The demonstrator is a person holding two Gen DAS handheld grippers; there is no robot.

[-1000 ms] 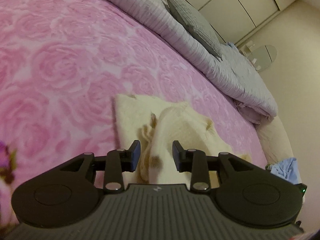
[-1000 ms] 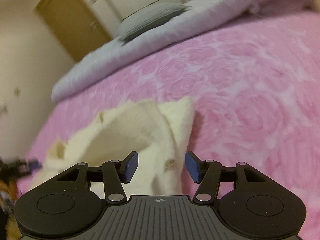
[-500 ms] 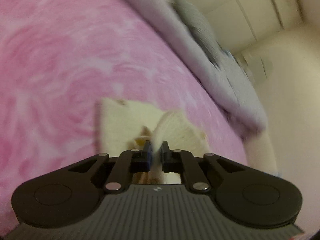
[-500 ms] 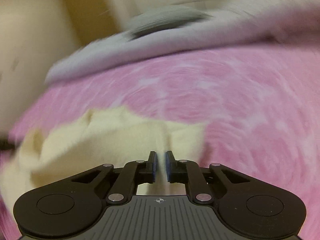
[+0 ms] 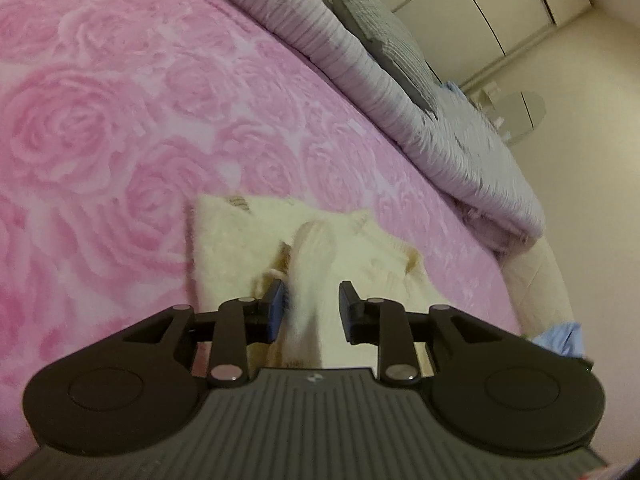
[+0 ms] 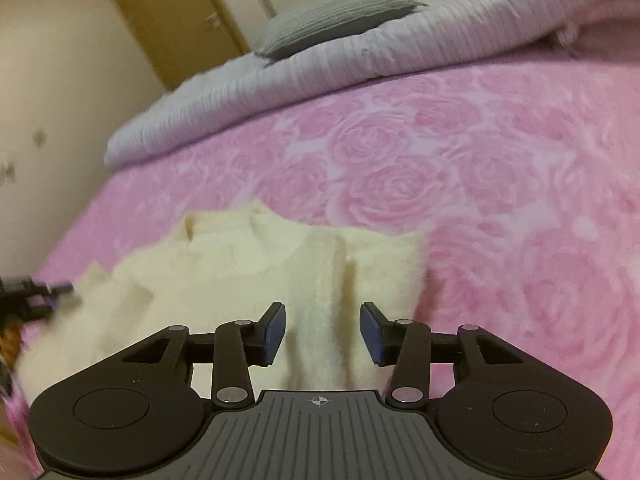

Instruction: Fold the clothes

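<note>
A cream fleece garment (image 5: 352, 264) lies bunched on the pink rose bedspread (image 5: 120, 128). In the left wrist view my left gripper (image 5: 312, 306) hangs low over its near edge. Its jaws are opening, with a raised ridge of the fabric between them and the pads (image 5: 276, 308) off the cloth. The right wrist view shows the same garment (image 6: 224, 264) with a standing fold. My right gripper (image 6: 323, 330) straddles that fold, jaws opening and the blue pads (image 6: 370, 332) clear of it. The left gripper (image 6: 28, 300) shows blurred at the far left edge.
A pale striped duvet (image 5: 400, 92) and a grey pillow (image 5: 376, 28) lie along the far side of the bed. A blue cloth (image 5: 560, 336) sits at the bed's right edge. Wardrobe doors (image 5: 500, 4) and a brown door (image 6: 172, 20) stand behind.
A second ago both grippers stood open. Half a second ago both were shut on the cream fabric. Now both have opened again, and the fold has sunk back between their jaws.
</note>
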